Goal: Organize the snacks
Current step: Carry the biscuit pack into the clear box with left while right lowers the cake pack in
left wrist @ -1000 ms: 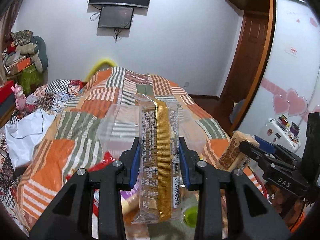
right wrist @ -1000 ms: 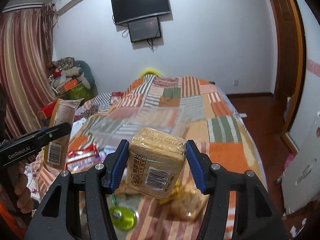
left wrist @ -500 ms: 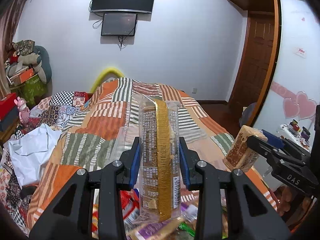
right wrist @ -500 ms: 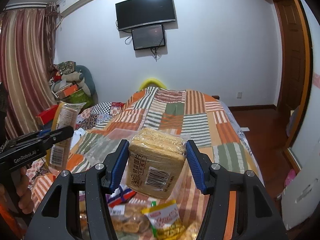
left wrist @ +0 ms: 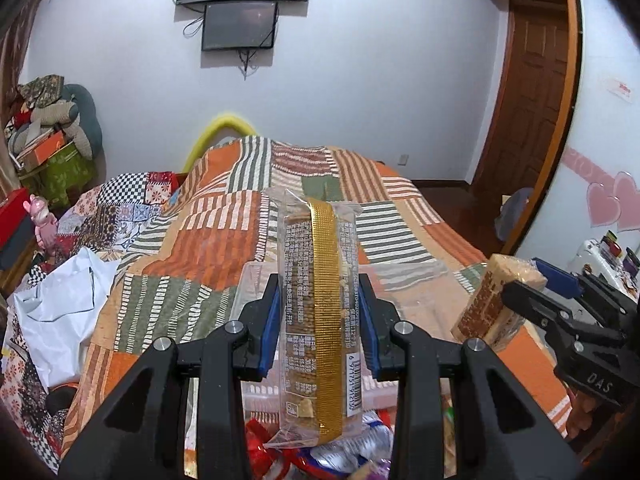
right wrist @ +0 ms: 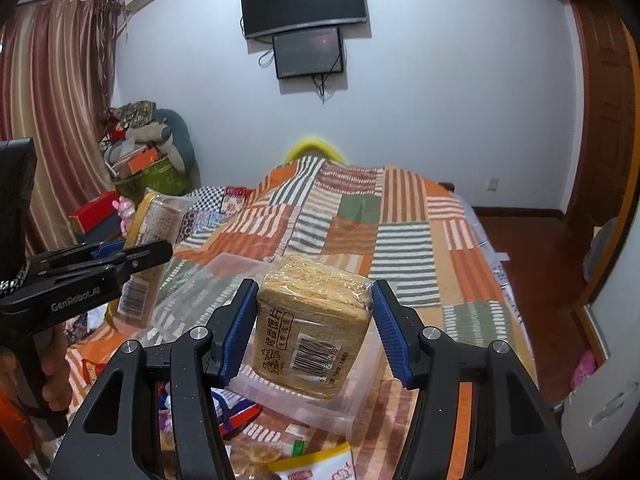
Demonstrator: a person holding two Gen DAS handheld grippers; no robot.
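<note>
My left gripper (left wrist: 318,316) is shut on a long clear biscuit pack with a gold strip (left wrist: 320,312), held upright above the bed. My right gripper (right wrist: 314,324) is shut on a squat pack of toasted bread slices (right wrist: 316,328); it also shows at the right of the left wrist view (left wrist: 492,304). The left gripper and its pack show at the left of the right wrist view (right wrist: 148,248). A clear plastic bin (right wrist: 224,280) lies on the quilt beneath both packs. Loose snack packets (right wrist: 312,462) lie in front of it.
The bed carries an orange, green and white patchwork quilt (right wrist: 400,240). A white bag (left wrist: 64,308) and clutter lie at the left. A wooden door (left wrist: 532,120) and a white cabinet with pink hearts (left wrist: 608,200) stand at the right. A TV (right wrist: 304,0) hangs on the far wall.
Both grippers have risen and tilted back down over the bed with their packs held. The clear bin is back in view beneath them.
</note>
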